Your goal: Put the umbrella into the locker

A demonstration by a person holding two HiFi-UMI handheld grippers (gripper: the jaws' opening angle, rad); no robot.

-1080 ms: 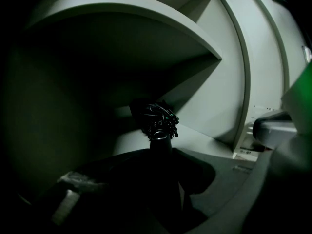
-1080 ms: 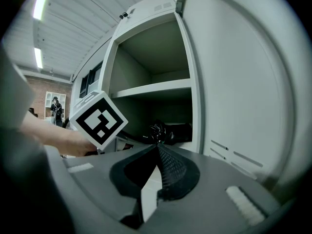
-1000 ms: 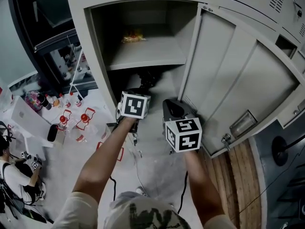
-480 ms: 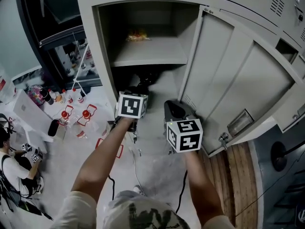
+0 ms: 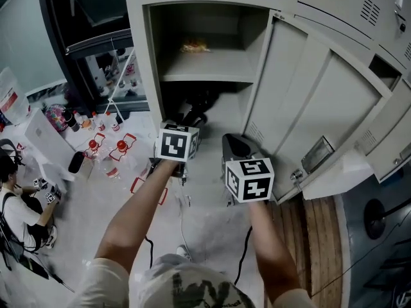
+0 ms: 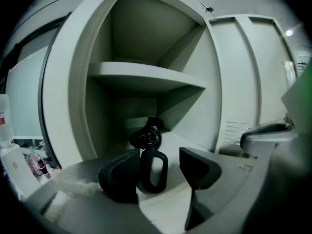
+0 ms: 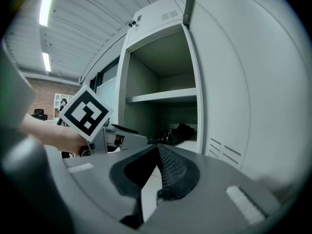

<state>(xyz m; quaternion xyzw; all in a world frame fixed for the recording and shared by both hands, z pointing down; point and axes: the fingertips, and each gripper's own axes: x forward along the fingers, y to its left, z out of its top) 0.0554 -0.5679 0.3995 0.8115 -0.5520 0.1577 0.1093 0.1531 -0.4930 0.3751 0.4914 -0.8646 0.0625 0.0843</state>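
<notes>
The black folded umbrella lies on the floor of the locker's lower compartment, its loop handle pointing out at me. In the head view the umbrella shows as a dark shape under the shelf. My left gripper is open wide just outside the locker mouth. The handle sits between its fingers, near the left pad, and the pads do not press on it. My right gripper is shut with nothing in it, level with the left one and beside the open door.
A yellowish packet lies at the back of the shelf. Bottles and clutter stand on the floor to the left, where a person sits. A cable trails across the floor. Wooden boards run at the right.
My left gripper has drawn back a little from the locker mouth and risen slightly, while the umbrella stays lying inside. The right gripper has barely shifted.
</notes>
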